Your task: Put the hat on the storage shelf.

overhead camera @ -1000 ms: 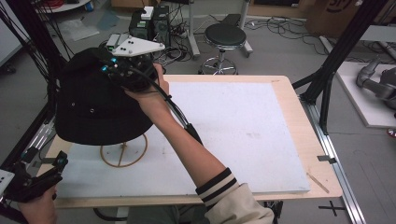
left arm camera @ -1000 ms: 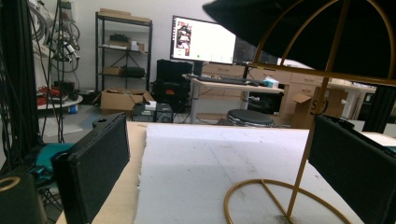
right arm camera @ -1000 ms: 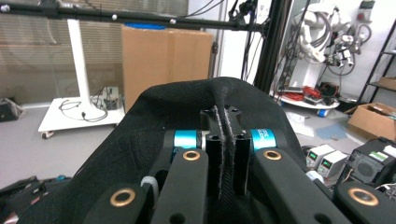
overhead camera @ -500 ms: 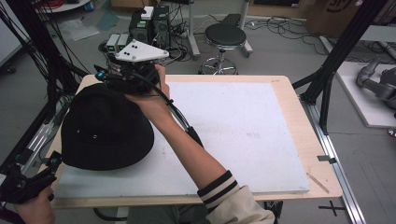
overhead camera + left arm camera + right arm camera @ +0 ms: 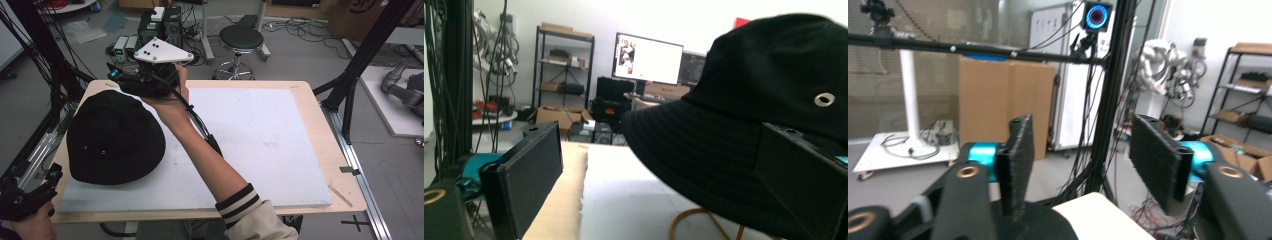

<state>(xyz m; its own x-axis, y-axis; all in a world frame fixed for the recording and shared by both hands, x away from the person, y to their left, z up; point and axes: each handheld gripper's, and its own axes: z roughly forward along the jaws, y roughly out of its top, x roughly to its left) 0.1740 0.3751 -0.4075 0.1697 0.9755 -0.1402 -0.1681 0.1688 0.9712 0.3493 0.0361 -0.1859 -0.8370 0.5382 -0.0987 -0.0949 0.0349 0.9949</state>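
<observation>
Black hat [image 5: 115,137] on the table [image 5: 300,90], just below the right gripper's [image 5: 131,84] parted, just-opened, empty fingers [image 5: 1017,145].

— Was any text, label or number made out on anything?

— None was made out; the writing on the lit monitor [image 5: 647,58] was too small to be read.

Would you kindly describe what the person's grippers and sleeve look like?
The right gripper is black, topped by a grey three-cornered plate with dark dots, trailing a black cable. Its jaws have ribbed black pads on turquoise mounts. The sleeve is cream with a dark-striped cuff. The left gripper is black.
</observation>
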